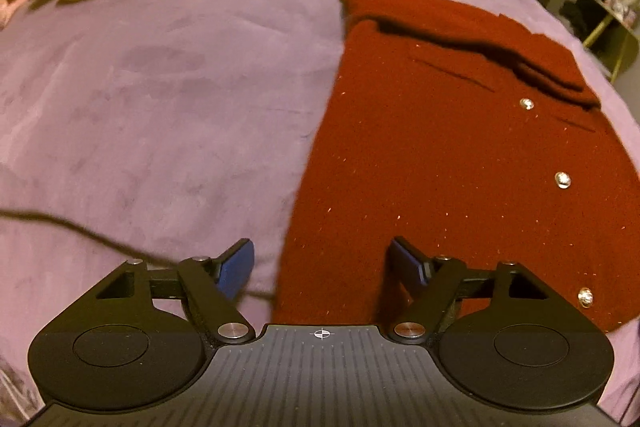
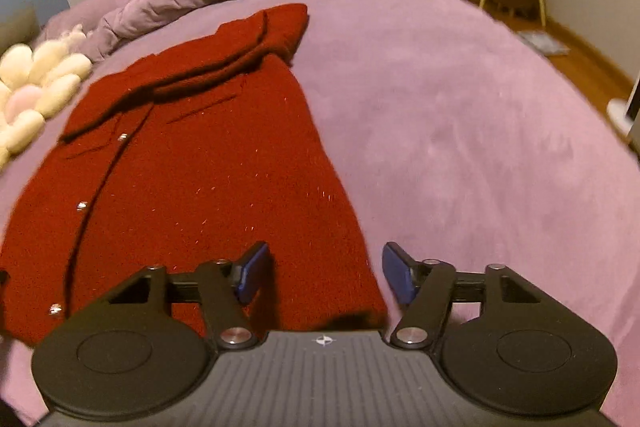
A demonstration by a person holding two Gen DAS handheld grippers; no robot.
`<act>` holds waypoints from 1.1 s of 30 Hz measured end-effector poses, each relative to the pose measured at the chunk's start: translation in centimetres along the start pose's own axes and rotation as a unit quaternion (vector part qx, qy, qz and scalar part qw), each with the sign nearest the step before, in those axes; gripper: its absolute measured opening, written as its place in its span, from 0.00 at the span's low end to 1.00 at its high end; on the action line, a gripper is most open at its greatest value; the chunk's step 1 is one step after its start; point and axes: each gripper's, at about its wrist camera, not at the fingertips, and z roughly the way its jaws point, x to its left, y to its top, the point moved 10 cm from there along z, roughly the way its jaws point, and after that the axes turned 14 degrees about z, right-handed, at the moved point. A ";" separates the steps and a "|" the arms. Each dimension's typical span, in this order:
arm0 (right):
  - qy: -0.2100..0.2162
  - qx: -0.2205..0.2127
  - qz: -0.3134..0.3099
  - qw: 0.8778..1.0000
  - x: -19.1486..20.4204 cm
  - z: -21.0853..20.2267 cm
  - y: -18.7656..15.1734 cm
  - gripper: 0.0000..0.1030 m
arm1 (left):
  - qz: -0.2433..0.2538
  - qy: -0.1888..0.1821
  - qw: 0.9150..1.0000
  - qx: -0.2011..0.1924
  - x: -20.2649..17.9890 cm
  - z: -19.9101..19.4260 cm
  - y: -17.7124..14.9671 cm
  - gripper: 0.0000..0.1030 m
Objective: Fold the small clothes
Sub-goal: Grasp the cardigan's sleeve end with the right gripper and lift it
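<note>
On the soft purple bed (image 1: 160, 99) our dark red knitted cardigan with shiny round buttons (image 1: 440, 167) lies flat, sleeves folded across its top. Our left hand-held gripper (image 1: 322, 265) and right hand-held gripper (image 2: 324, 273) are both spread wide, holding nothing, one at each bottom corner. If we pinch too deep we could grab the blanket too — or catch one layer, and the fold goes crooked. The thin black cable (image 1: 80, 231) by the hem could snag.
</note>
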 end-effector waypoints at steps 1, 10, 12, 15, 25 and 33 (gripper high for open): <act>0.003 0.003 0.001 1.000 -0.1 0.0 0.0 0.55 | -0.005 -0.007 1.000 0.003 0.0 0.0 -0.2 0.74; 0.065 0.047 0.031 0.996 -0.2 -0.5 0.0 0.22 | -0.072 -0.096 0.993 0.022 0.2 -0.4 -1.0 0.35; 0.074 0.062 0.043 0.994 -0.6 -0.5 0.0 0.23 | -0.072 -0.105 0.992 0.023 0.3 -0.4 -1.0 0.32; 0.079 0.087 0.049 0.992 -0.7 0.1 0.1 0.28 | -0.051 -0.118 0.991 0.028 0.2 -0.3 -1.2 0.34; 0.071 0.118 0.002 0.990 0.1 0.4 -0.1 0.24 | 0.023 -0.121 0.991 0.059 -0.9 -0.3 -0.9 0.26; 0.131 0.142 0.053 0.980 1.7 -0.5 0.8 0.15 | 0.020 -0.173 0.984 0.040 -2.3 -2.2 1.2 0.09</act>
